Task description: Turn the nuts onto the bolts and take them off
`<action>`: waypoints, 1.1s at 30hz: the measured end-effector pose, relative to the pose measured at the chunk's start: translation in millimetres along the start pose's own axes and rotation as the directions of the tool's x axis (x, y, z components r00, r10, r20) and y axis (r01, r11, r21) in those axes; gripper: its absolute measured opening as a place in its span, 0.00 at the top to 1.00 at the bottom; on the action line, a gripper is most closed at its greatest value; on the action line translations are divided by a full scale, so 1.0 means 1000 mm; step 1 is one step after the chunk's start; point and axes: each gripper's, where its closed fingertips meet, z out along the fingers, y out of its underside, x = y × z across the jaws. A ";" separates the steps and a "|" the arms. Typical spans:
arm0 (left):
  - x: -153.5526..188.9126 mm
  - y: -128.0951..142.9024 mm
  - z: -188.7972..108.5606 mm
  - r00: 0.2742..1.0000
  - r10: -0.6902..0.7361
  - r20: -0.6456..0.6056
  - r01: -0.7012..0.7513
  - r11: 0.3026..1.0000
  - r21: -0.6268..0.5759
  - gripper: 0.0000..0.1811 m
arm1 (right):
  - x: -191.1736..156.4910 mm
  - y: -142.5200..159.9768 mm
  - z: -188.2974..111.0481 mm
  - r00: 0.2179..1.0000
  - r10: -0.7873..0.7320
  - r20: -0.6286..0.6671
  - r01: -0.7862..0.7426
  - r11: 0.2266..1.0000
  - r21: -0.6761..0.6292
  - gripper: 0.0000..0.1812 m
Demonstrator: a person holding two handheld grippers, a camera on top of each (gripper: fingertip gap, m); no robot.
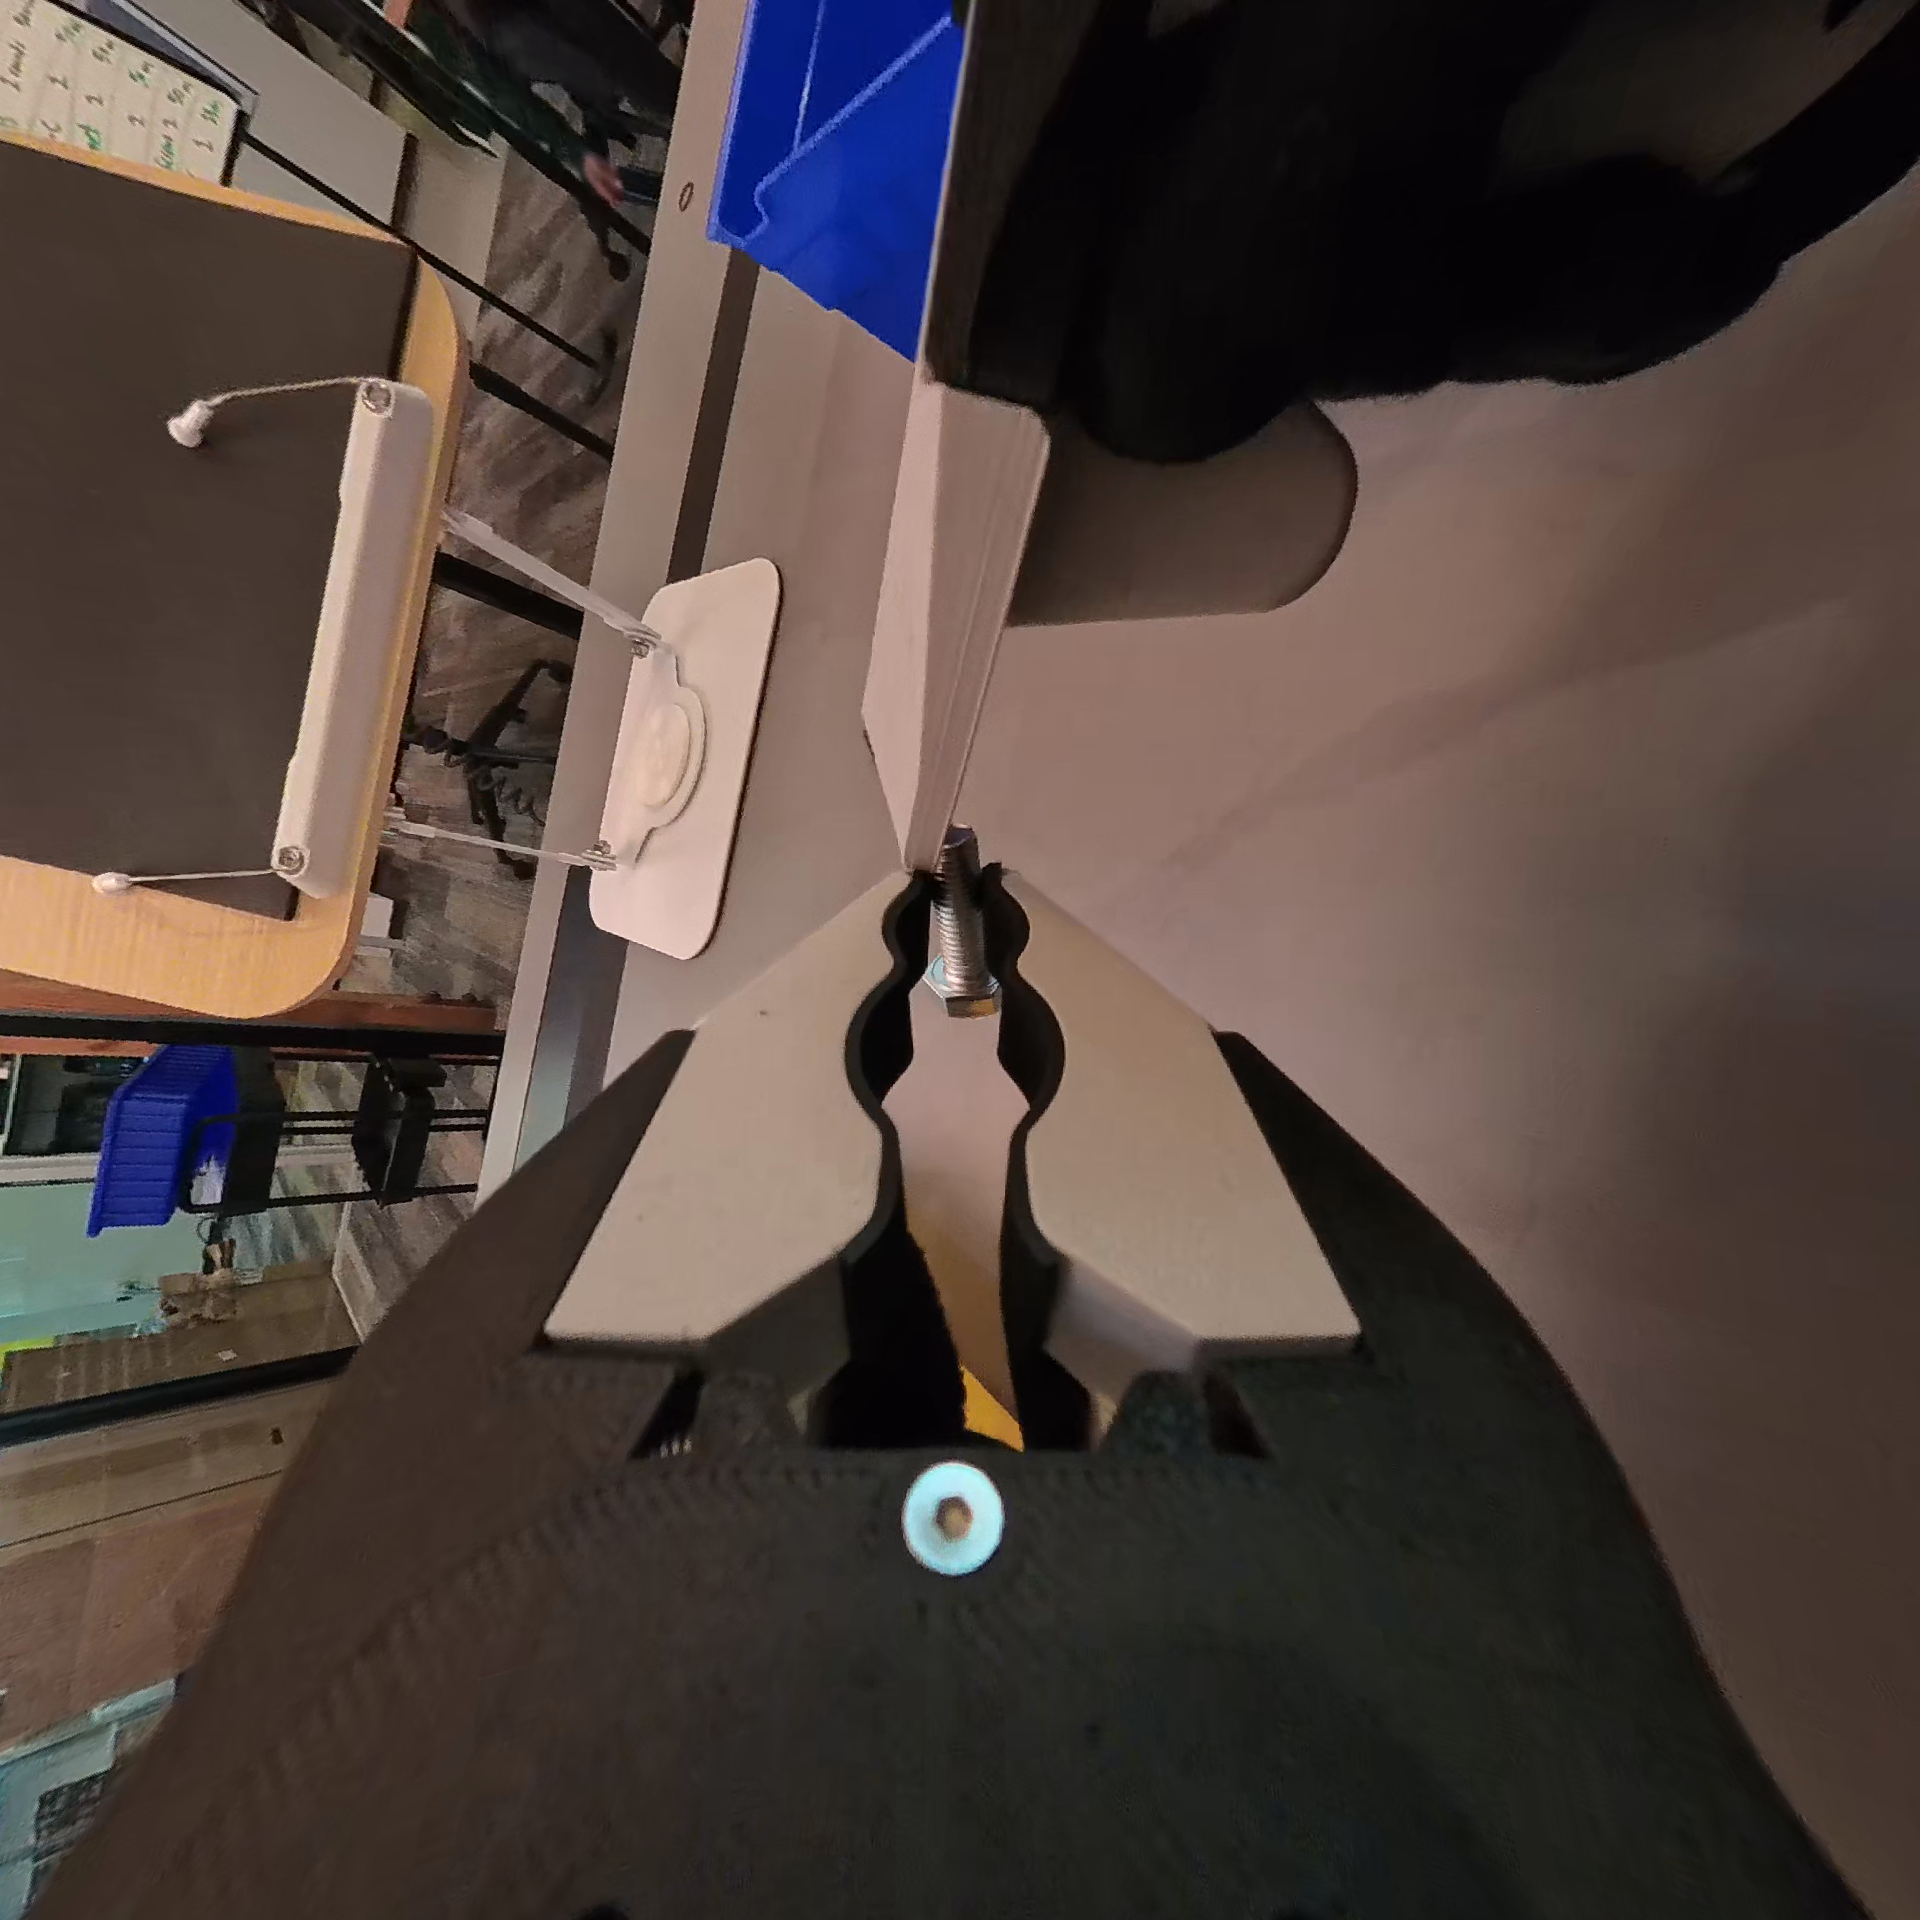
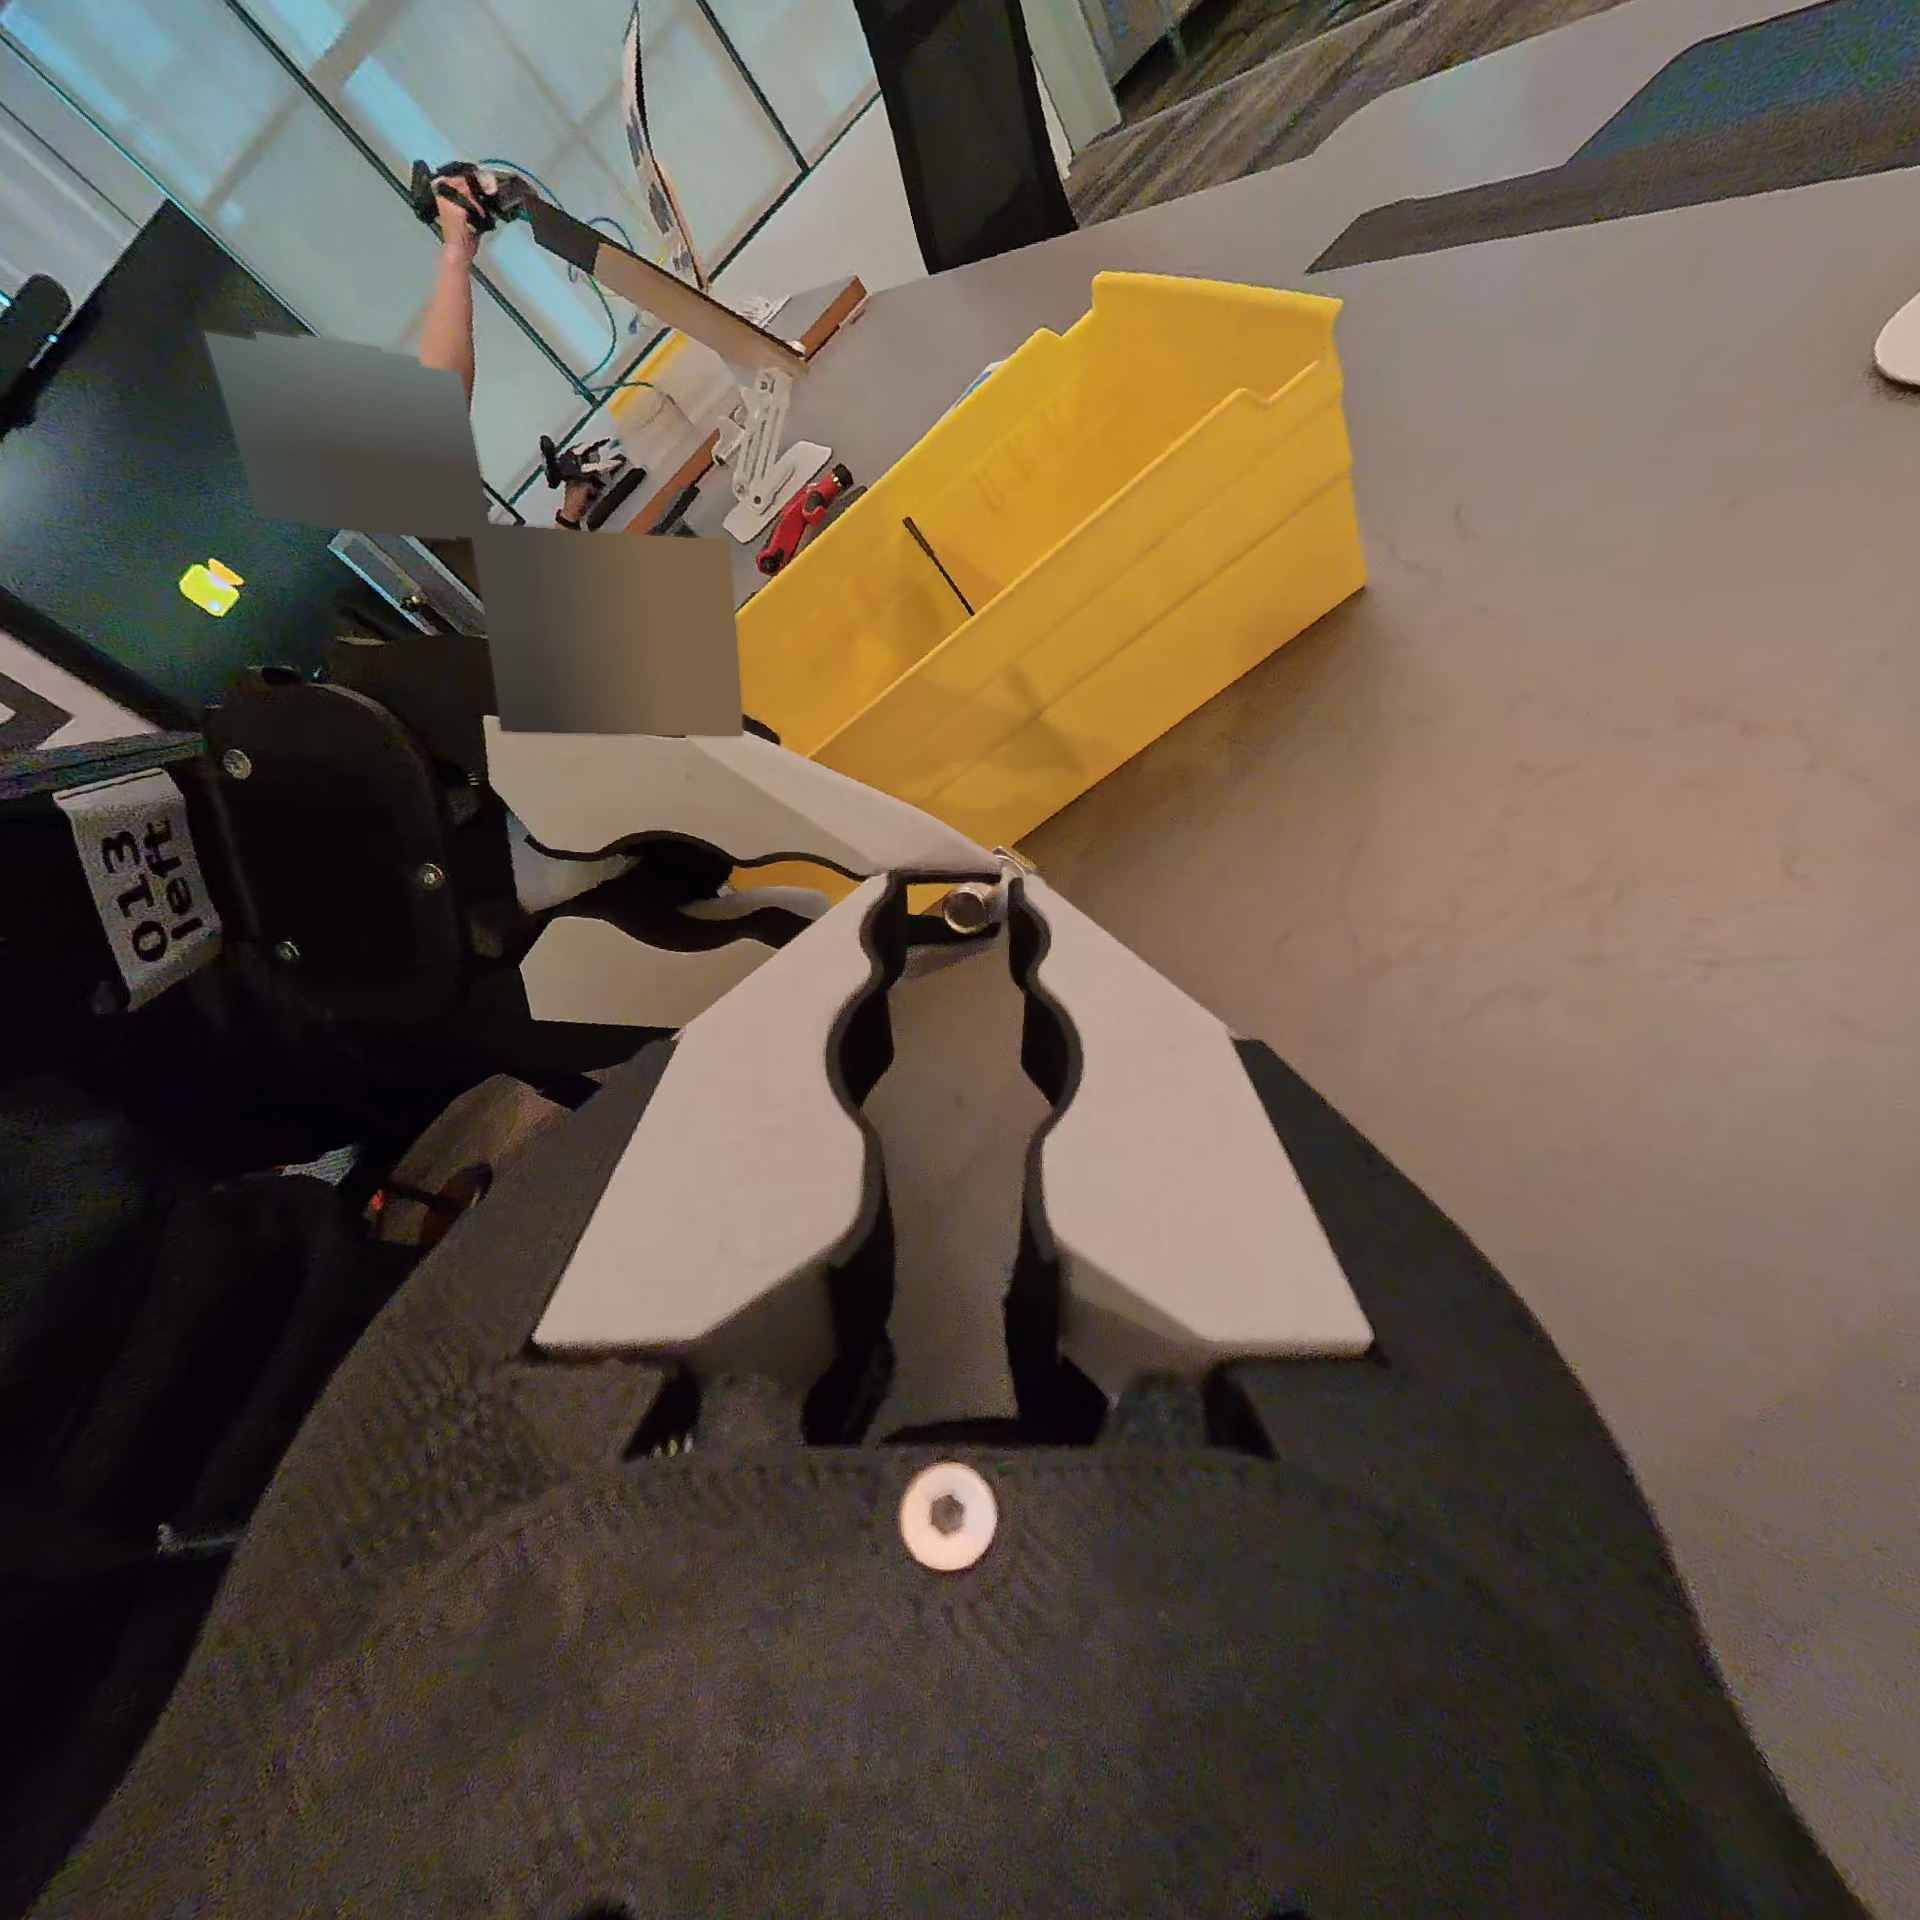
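A silver bolt (image 1: 953,925) is held in the air over the grey table (image 2: 1558,831). My left gripper (image 1: 951,894) is shut on its threaded shank, with the hex head (image 1: 961,997) just behind the fingertips. My right gripper (image 2: 954,896) comes in across it and is shut on a small silver piece (image 2: 971,904) at the bolt's far end, which looks like the nut. In the left wrist view the right gripper (image 1: 932,847) reaches down from above to the bolt's tip. In the right wrist view the left gripper (image 2: 987,862) enters from the left.
A yellow bin (image 2: 1091,582) stands on the table just beyond the grippers, with a thin black rod (image 2: 935,566) in it. A blue bin (image 1: 831,177) sits farther off. A white stand (image 1: 686,758) is near the table edge. Another person's arm (image 2: 457,270) works at a far table. My two grippers' fingertips are within a few centimetres of each other.
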 end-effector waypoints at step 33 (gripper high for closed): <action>-0.036 0.081 -0.074 0.892 -0.452 0.007 0.452 0.890 -0.060 1.00 | 0.068 0.099 -0.024 0.902 -0.397 -0.167 0.185 0.706 -0.683 0.95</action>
